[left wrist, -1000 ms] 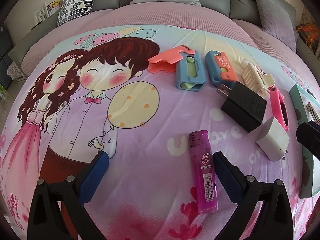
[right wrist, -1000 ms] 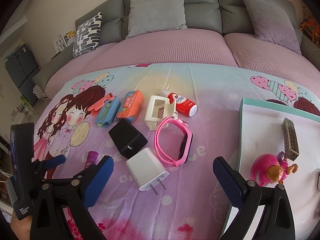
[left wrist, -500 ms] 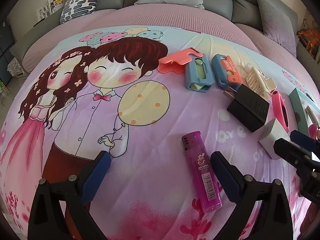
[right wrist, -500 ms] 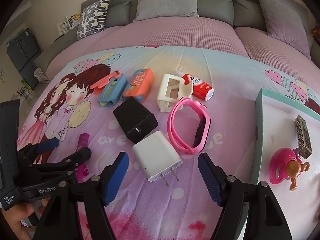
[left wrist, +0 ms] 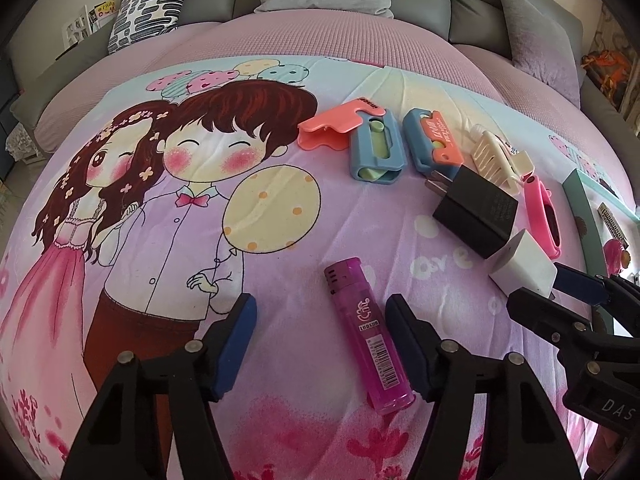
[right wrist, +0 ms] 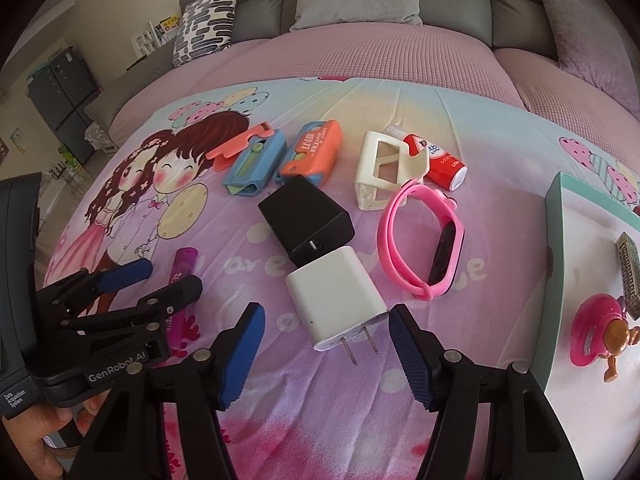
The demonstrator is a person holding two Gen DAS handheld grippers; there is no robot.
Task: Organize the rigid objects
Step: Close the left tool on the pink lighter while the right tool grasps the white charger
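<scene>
Two hand-held grippers have both narrowed since a second ago, their jaws just closing. The left hand-held gripper [left wrist: 320, 344] now straddles the purple lighter [left wrist: 366, 334] on the bed [left wrist: 360, 40]; its pads stand just beside the lighter, not pressing it, so it is still spread. The right hand-held gripper [right wrist: 324, 354] has come lower and nearer the white charger [right wrist: 336, 298], whose prongs lie between its spread pads, untouched. Nothing on the bed has shifted.

Counted: one lighter, two chargers (white, black [right wrist: 306, 220]), two blue cases [right wrist: 256, 166], one pink band [right wrist: 420, 246], one cream holder [right wrist: 384, 168], one red tube [right wrist: 444, 162]. One tray [right wrist: 554, 216] at the right holds a pink toy [right wrist: 596, 334] and a small patterned bar [right wrist: 630, 272].
</scene>
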